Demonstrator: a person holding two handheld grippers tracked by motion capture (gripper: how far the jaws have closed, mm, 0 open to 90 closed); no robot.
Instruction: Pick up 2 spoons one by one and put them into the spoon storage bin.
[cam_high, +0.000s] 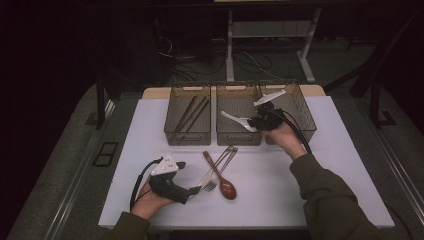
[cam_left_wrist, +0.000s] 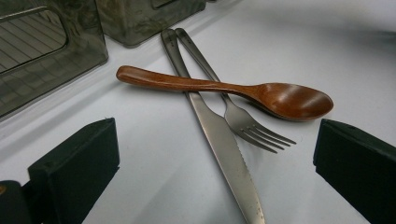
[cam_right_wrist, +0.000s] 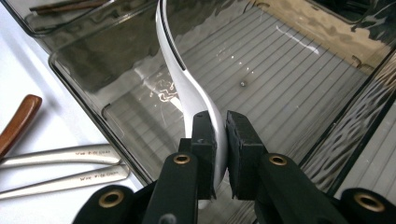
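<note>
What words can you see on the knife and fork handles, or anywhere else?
Knife handle: small stamped lettering, too small and blurred to read.
Fork handle: a similar small stamp, also unreadable.
Wooden spoon: no writing.
White spoon held in the right tool: no writing.
Clear bins: no labels or numbers to be seen.

The right gripper (cam_high: 257, 123) is held over the middle bin (cam_high: 239, 136), its jaws pinched tight, forearm stretched forward. The left gripper (cam_high: 196, 189) rests low, well short of that bin, jaws spread wide.
</note>
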